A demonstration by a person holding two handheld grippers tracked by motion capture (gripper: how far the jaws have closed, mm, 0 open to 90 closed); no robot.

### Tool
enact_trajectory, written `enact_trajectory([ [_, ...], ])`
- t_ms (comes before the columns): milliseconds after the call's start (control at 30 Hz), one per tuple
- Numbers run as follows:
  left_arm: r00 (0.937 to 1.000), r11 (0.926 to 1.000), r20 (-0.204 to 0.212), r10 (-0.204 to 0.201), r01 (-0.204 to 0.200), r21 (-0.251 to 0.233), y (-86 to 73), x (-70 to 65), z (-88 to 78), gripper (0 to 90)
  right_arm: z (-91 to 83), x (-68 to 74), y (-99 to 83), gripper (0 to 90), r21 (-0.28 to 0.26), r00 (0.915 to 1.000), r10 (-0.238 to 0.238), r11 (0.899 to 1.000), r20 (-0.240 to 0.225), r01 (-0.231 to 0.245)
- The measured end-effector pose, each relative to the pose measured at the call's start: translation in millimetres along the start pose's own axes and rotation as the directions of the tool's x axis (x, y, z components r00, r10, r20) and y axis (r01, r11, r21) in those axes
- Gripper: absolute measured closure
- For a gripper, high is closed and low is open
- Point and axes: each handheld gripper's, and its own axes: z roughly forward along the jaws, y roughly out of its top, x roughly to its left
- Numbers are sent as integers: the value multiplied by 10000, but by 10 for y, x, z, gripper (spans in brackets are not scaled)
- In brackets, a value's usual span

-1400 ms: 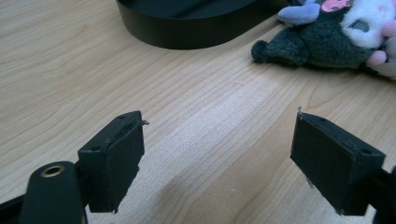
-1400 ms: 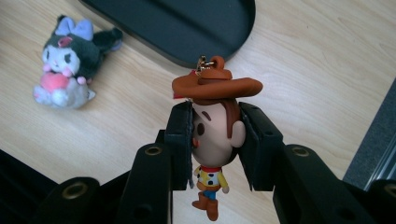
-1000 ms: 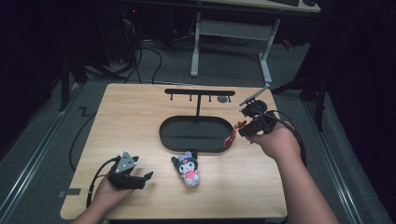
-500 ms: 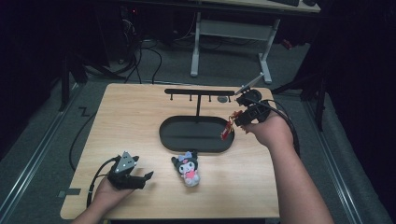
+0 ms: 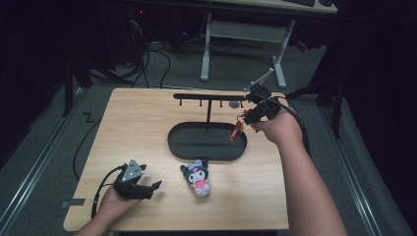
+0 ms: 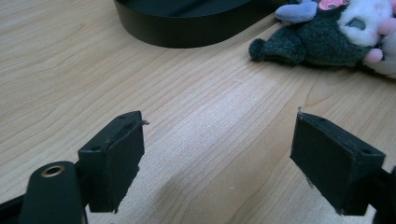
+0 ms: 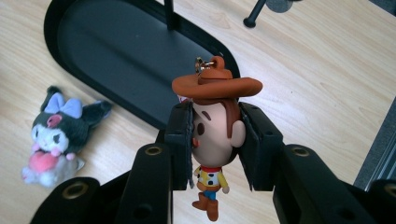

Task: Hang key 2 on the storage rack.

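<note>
right gripper (image 7: 215, 140): clamped on small cowboy-hatted figurine keychain (image 7: 214, 135), above black oval tray stand (image 5: 177, 147) | left gripper (image 6: 219, 163): jaws apart, nothing between, on light wooden table (image 6: 210, 116)

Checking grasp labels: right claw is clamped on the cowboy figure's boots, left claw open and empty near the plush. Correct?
Not quite. The right claw is clamped on the cowboy figure by its head, not its boots; the right gripper view shows the boots dangling free below the pads. The rest holds: the left claw is open and empty, with the plush nearby.
</note>
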Motion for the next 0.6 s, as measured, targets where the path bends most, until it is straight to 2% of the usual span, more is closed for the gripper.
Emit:
enact_trajectory([
  [233,10000,10000,26,-41,41,2,-3,2,-1,178,80,-57,119,676,-47,9998,197,9998,51,-197],
  [300,10000,10000,30,-64,64,-23,-2,6,-4,179,73,-79,166,676,-81,9993,380,9992,73,-380],
  [600,10000,10000,51,-60,60,12,-3,7,-1,178,51,-104,275,676,-252,9990,421,9988,158,-417],
])
